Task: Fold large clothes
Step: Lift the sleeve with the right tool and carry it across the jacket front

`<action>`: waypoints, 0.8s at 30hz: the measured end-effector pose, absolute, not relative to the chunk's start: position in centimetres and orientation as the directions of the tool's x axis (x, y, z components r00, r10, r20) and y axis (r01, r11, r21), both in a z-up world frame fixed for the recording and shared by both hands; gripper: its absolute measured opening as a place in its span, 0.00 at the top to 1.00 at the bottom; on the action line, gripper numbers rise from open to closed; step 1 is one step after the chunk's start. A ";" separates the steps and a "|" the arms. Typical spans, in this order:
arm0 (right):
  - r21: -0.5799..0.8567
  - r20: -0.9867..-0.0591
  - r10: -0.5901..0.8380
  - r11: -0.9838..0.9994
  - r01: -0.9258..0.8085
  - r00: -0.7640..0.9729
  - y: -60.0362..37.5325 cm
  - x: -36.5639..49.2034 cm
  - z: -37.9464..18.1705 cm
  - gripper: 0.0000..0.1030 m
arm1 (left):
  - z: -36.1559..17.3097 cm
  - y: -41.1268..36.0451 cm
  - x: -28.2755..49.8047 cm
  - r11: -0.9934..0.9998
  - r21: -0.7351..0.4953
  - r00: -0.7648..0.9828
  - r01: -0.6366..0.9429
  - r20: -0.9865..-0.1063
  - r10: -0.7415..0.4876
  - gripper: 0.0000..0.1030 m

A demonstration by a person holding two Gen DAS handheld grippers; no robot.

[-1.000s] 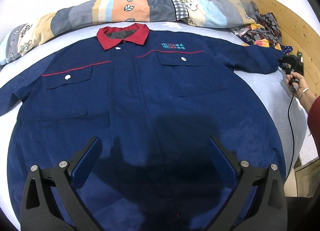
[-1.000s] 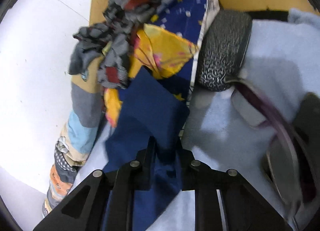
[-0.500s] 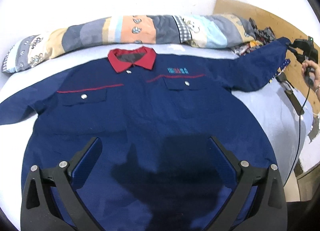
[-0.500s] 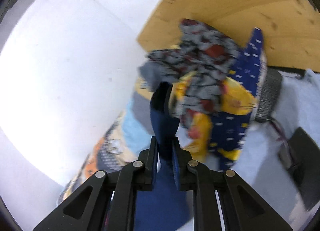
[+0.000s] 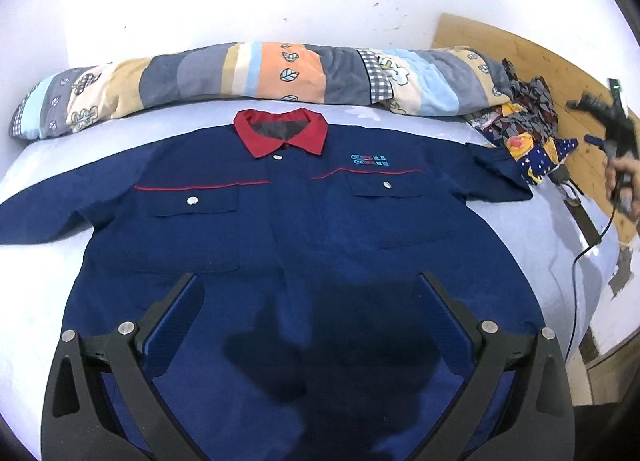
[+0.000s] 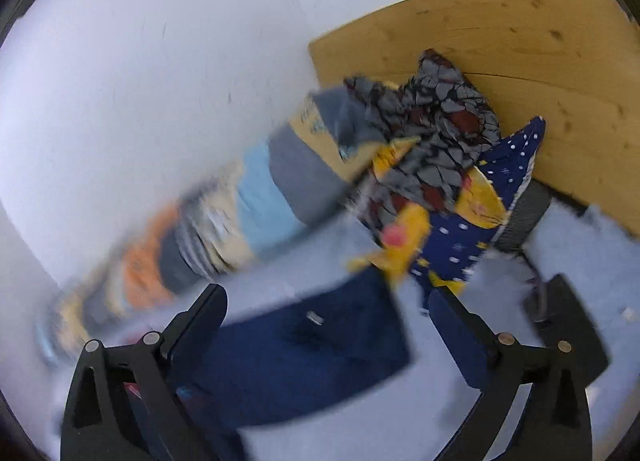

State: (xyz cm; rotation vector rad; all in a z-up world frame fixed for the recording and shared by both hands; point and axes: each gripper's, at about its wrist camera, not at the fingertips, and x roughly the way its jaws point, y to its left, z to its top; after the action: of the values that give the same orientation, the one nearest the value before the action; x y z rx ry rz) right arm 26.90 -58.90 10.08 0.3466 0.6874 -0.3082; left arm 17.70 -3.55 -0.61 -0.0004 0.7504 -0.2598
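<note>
While you hover: left gripper [image 5: 310,301] wide open, empty.
Right gripper [image 6: 326,313]: wide open, empty.
Shirt [image 5: 304,221]: teal chest logo, characters unreadable.

The navy shirt [image 5: 304,245] lies flat and covers most of the bed sheet [image 5: 560,245]. Bare sheet shows on both sides of it, and a thin strip behind the collar. Behind this strip the rolled quilt [image 5: 260,77] blocks the way along the wall. At the right sleeve [image 6: 320,337], a heap of patterned clothes [image 6: 436,165] and the wooden board [image 6: 520,45] close the corner.
</note>
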 end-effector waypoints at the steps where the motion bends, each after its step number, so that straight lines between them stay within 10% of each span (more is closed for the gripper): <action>1: 0.112 -0.693 -0.198 0.921 0.374 0.693 -58.0 27.5 8.7 0.01 | -0.7 -3.6 17.7 0.967 -0.094 0.696 0.237 -0.678 -0.237 0.00; 9: -0.439 -0.705 -0.401 0.894 0.084 0.585 -48.5 31.8 -1.6 0.18 | -1.9 -5.3 18.1 0.961 -0.072 0.661 0.268 -0.711 -0.238 0.00; 11: -0.460 -0.728 -0.409 0.886 0.050 0.550 -48.0 33.5 -3.6 0.44 | -2.1 -5.6 18.1 0.960 -0.070 0.654 0.272 -0.718 -0.238 0.00; 22: -0.436 -0.782 -0.434 0.894 0.104 0.447 -51.7 40.5 -8.0 0.49 | -3.4 -6.1 18.9 0.959 -0.072 0.608 0.276 -0.759 -0.232 0.00; 24: -0.417 -0.785 -0.436 0.897 0.145 0.441 -53.1 40.9 -8.2 0.73 | -3.6 -6.0 19.1 0.959 -0.082 0.596 0.271 -0.768 -0.234 0.00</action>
State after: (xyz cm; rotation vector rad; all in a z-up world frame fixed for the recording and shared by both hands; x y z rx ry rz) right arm 40.90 -53.05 -8.17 -0.3085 1.0572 -0.3677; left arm 19.12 -6.00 -3.64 0.0448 0.8851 -0.2930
